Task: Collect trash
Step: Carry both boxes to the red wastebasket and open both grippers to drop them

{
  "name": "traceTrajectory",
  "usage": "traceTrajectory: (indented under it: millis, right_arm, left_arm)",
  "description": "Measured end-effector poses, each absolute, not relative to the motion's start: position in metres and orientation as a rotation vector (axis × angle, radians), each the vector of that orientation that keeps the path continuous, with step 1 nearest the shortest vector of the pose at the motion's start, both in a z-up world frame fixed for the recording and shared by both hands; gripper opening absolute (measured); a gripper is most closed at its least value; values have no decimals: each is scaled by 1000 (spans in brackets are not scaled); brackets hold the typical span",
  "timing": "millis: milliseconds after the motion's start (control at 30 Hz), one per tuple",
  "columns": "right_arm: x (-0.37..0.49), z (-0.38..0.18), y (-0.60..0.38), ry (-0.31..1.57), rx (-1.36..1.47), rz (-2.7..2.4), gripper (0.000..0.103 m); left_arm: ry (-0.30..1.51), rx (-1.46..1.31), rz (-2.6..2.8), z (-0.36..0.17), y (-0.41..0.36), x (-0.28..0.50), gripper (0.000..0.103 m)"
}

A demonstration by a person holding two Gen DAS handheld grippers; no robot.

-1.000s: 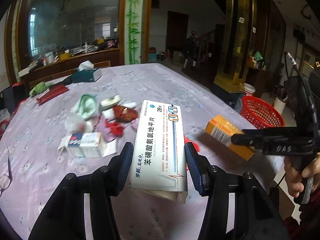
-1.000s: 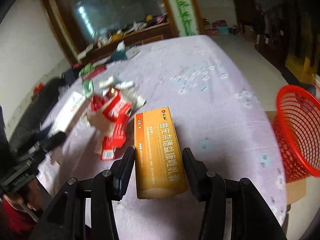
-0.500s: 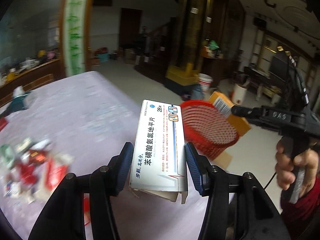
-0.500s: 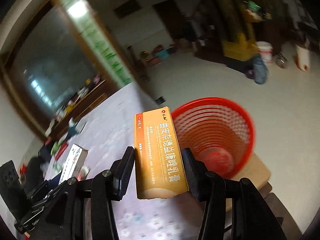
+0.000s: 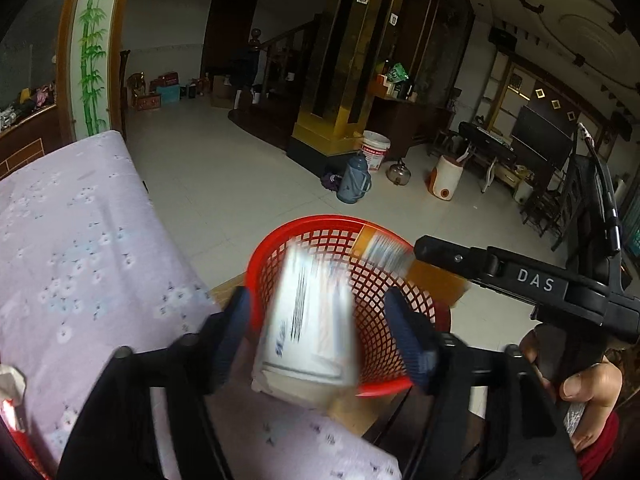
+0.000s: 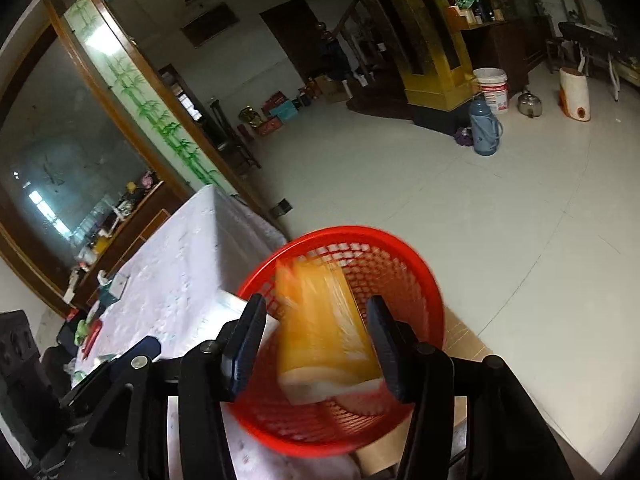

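Both grippers hang over a red mesh basket [image 5: 320,222] beside the table edge. My left gripper [image 5: 318,312] is open, and a white medicine box [image 5: 308,320] sits blurred between its spread fingers, clear of both pads, over the basket mouth. My right gripper [image 6: 316,312] is also open. A blurred orange box [image 6: 324,320] is loose between its fingers inside the basket [image 6: 360,234] rim. In the left wrist view that orange box [image 5: 384,246] shows at the basket's far rim, beside the right tool's black frame [image 5: 532,280].
The lilac floral tablecloth [image 5: 80,240] lies left of the basket, with red wrappers [image 5: 12,412] at its near edge. Cardboard [image 6: 464,344] lies under the basket. A blue thermos [image 5: 354,182] and a white bucket [image 5: 376,154] stand on the tiled floor beyond. A hand [image 5: 580,384] holds the right tool.
Both grippers swung from the table to above the red basket, then opened. The white box and the orange box have left the pads and are dropping, blurred.
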State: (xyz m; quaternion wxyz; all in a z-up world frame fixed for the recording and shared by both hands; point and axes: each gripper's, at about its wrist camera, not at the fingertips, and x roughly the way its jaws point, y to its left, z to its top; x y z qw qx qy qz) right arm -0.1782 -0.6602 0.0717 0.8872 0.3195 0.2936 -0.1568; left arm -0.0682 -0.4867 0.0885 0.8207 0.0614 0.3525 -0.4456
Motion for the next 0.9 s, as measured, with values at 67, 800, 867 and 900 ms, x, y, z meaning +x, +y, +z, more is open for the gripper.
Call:
traceTrajectory:
  millis: [67,800,867,900]
  right_arm:
    - [-179,71,-664,604,667,-322,56]
    - [-141,76,-517,704,463,-21,58]
    - [-130,72,-491,736,449,41,58]
    - [-124,70,-477,753,440,70,58]
  left_arm:
    - [752,140,-955,87,-487,-68,70]
    - [697,30,-714,101,-270,-103,70]
    - [690,13,-664,101,-239,-105,70]
    - [689,3,-640,100,-225,-104,70]
